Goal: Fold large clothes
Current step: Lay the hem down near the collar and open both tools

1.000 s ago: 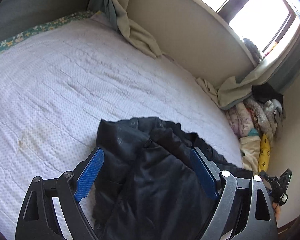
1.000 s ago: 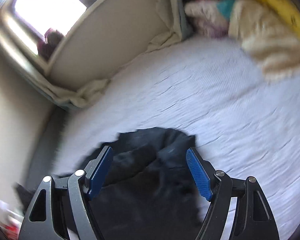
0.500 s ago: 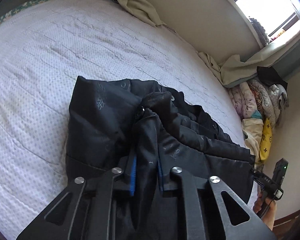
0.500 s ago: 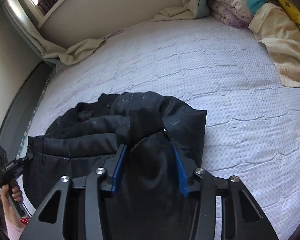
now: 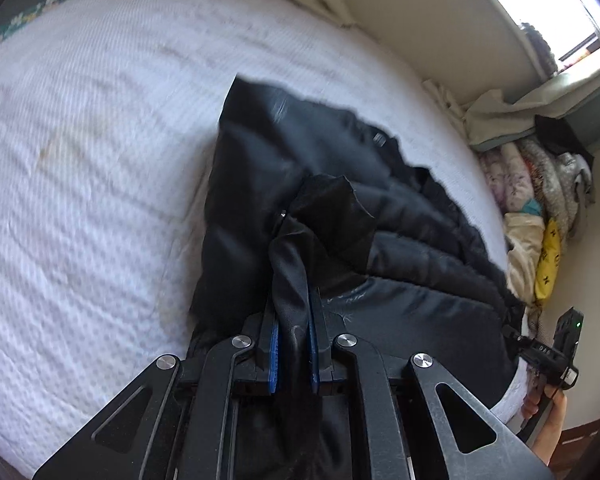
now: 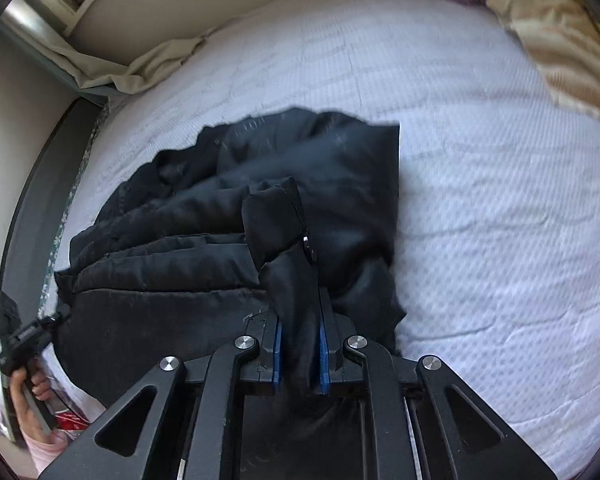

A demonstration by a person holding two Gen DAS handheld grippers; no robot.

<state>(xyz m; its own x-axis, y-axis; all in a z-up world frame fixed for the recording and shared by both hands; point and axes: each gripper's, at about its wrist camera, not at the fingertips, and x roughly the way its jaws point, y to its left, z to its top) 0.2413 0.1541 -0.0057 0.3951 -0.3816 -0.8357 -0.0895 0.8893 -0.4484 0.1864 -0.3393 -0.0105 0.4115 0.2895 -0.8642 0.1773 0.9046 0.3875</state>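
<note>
A large black padded jacket lies bunched on a white quilted bed. My left gripper is shut on a fold of the jacket's edge, with black cloth pinched between the blue pads. In the right wrist view the same jacket spreads to the left over the bed. My right gripper is shut on another fold of its edge. Each gripper shows in the other's view: the right one at the far right, the left one at the far left.
A pile of folded blankets and clothes sits at the bed's far right corner against the wall; part of it shows in the right wrist view. Beige curtains hang by the padded headboard. A window is above.
Both grippers closed from wide open onto folds of the jacket a second ago. Since then they have pulled the jacket's near edge up and toward me; the view is blurred by motion.
</note>
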